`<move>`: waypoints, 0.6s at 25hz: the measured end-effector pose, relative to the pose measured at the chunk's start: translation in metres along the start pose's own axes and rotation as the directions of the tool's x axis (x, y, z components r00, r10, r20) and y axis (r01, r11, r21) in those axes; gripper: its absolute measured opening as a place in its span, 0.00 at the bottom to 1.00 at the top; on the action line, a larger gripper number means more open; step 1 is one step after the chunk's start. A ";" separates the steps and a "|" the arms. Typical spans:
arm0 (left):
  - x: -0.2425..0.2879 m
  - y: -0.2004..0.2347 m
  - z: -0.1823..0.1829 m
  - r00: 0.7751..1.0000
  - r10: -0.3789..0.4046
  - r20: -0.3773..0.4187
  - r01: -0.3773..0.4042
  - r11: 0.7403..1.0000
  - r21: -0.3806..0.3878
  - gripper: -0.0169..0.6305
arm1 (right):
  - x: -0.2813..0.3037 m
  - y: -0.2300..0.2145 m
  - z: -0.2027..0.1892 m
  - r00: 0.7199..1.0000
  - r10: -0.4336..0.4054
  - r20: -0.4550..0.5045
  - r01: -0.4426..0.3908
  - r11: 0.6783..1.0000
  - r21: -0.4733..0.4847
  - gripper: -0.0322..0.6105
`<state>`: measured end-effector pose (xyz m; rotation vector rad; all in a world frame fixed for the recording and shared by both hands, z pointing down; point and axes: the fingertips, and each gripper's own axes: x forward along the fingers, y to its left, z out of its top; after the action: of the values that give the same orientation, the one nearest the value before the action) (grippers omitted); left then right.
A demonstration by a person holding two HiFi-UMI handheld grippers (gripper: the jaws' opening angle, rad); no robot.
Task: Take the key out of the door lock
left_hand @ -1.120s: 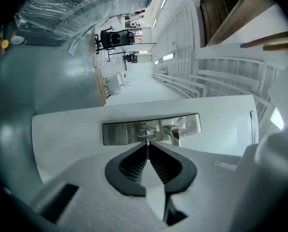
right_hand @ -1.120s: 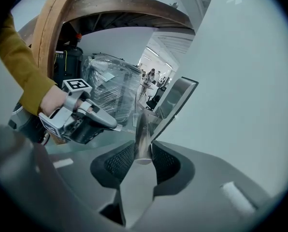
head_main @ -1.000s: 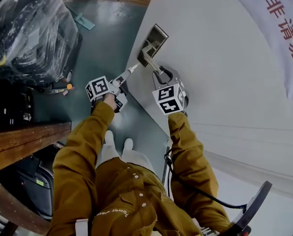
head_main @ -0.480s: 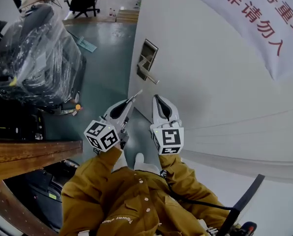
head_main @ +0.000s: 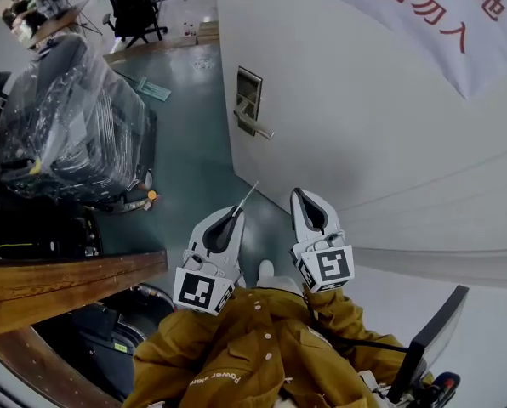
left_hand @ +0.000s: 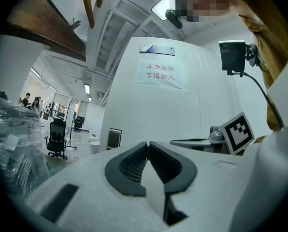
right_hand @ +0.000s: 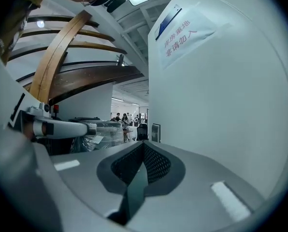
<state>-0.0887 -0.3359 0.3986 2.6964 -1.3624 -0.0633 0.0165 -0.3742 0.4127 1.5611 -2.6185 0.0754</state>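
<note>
The white door [head_main: 364, 126] fills the right of the head view, and its upper part is cut off by the frame. So is the sign [head_main: 432, 15] with red characters fixed to it. A green floor [head_main: 185, 143] runs along the left of the door. On it stands a large bundle [head_main: 66, 134] wrapped in clear plastic, whose contents cannot be made out. A wooden tabletop [head_main: 58, 283] is cut off at the left edge, and a black office chair [head_main: 130, 7] is seen farther back in an open, bright room.

On the door's edge a metal lock plate [head_main: 248, 92] is mounted with a lever handle [head_main: 255, 126] below it. No keyhole can be distinguished on the plate.

The hands are hidden beneath the two grippers, and only the sleeves of a mustard jacket [head_main: 236, 355] are shown. The left gripper [head_main: 236, 213] is held well apart from the door, its jaws clamped narrowly on the key [head_main: 247, 195]. The key is seen only as a thin pale sliver jutting from the tips, and its shape cannot be read. The jaws of the right gripper [head_main: 297, 192] have just been closing and are pressed together with nothing between them.
</note>
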 end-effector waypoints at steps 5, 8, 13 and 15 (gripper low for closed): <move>-0.001 -0.011 -0.003 1.000 -0.008 -0.010 0.008 1.000 0.015 0.06 | -0.015 -0.001 -0.003 1.000 0.007 -0.002 -0.007 1.000 0.016 0.06; 0.001 -0.015 -0.009 1.000 -0.009 -0.020 0.009 1.000 0.002 0.06 | -0.013 0.005 -0.003 0.999 0.037 0.005 -0.037 0.999 0.030 0.06; 0.006 -0.022 -0.015 1.000 -0.003 -0.031 0.002 1.000 -0.007 0.06 | -0.012 0.009 0.000 0.999 0.049 0.011 -0.049 0.999 0.022 0.06; 0.006 -0.026 -0.016 0.999 -0.009 -0.035 0.009 1.000 -0.008 0.06 | -0.012 0.009 -0.003 0.998 0.057 0.003 -0.057 0.998 0.020 0.06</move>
<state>-0.0630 -0.3240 0.4118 2.6848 -1.3373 -0.0224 0.0140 -0.3591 0.4145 1.4942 -2.6722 0.1048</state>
